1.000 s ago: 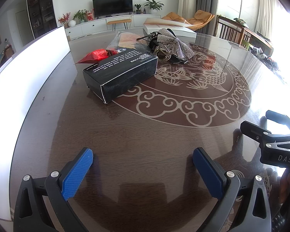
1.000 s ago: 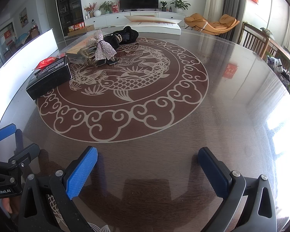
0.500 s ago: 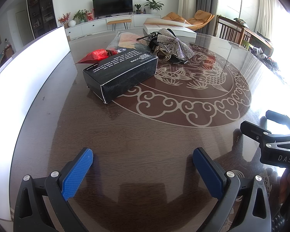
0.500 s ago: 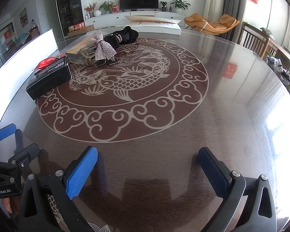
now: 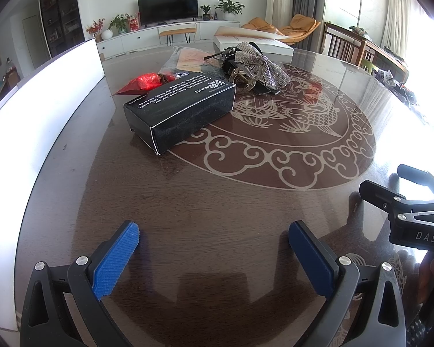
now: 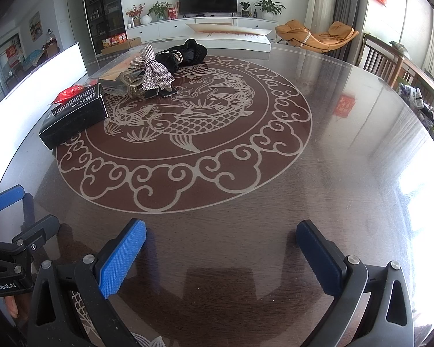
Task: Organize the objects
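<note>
A black box [image 5: 182, 110] [image 6: 72, 115] with white print lies on the dark round table [image 5: 217, 208] [image 6: 347, 173]. Behind it a red packet [image 5: 141, 82] [image 6: 69, 92] pokes out. Further back are a sparkly silver bow [image 5: 257, 65] [image 6: 153, 70] on clear clips, a black fuzzy item [image 6: 188, 53] and a plastic-wrapped flat packet [image 5: 188, 57]. My left gripper [image 5: 214, 243] hovers open over bare table near the front edge, well short of the box. My right gripper [image 6: 221, 240] is open too, with nothing between its blue pads.
A long white panel [image 5: 43, 95] [image 6: 43, 69] runs along the table's left side. A white flat box [image 5: 251, 39] [image 6: 231, 36] sits at the far edge. Wooden chairs [image 5: 350, 46] [image 6: 384, 60] stand at the right. The other gripper shows at each view's side.
</note>
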`<action>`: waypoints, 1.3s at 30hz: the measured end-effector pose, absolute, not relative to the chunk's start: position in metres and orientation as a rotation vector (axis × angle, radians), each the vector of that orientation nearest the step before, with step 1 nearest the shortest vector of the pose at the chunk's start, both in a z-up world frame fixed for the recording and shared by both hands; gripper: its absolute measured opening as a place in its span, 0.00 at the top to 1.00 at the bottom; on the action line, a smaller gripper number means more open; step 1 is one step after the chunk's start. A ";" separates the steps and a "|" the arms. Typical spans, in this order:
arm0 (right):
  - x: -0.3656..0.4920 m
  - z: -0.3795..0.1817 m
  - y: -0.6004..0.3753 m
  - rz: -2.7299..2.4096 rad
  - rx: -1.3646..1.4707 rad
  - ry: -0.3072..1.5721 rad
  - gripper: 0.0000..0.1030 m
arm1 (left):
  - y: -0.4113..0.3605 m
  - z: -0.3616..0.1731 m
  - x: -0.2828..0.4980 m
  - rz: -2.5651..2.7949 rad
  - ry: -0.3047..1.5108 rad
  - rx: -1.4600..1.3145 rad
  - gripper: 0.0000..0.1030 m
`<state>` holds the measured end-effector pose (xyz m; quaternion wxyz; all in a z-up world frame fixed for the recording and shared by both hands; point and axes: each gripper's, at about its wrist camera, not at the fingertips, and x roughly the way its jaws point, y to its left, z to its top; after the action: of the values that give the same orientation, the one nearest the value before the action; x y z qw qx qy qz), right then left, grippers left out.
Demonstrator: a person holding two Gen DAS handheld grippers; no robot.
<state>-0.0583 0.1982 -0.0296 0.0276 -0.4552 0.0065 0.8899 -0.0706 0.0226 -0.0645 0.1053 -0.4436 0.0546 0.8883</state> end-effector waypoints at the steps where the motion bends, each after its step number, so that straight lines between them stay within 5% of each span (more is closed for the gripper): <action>1: -0.058 -0.030 0.198 2.748 -1.406 0.020 0.00 | 0.023 -0.064 -0.070 2.617 0.160 -1.304 0.00; 39: -0.058 -0.030 0.198 2.748 -1.406 0.020 0.00 | 0.024 -0.064 -0.070 2.613 0.157 -1.302 0.00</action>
<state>-0.0584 0.1983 -0.0298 0.0276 -0.4552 0.0065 0.8899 -0.0695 0.0244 -0.0636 0.1088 -0.4426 0.0535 0.8885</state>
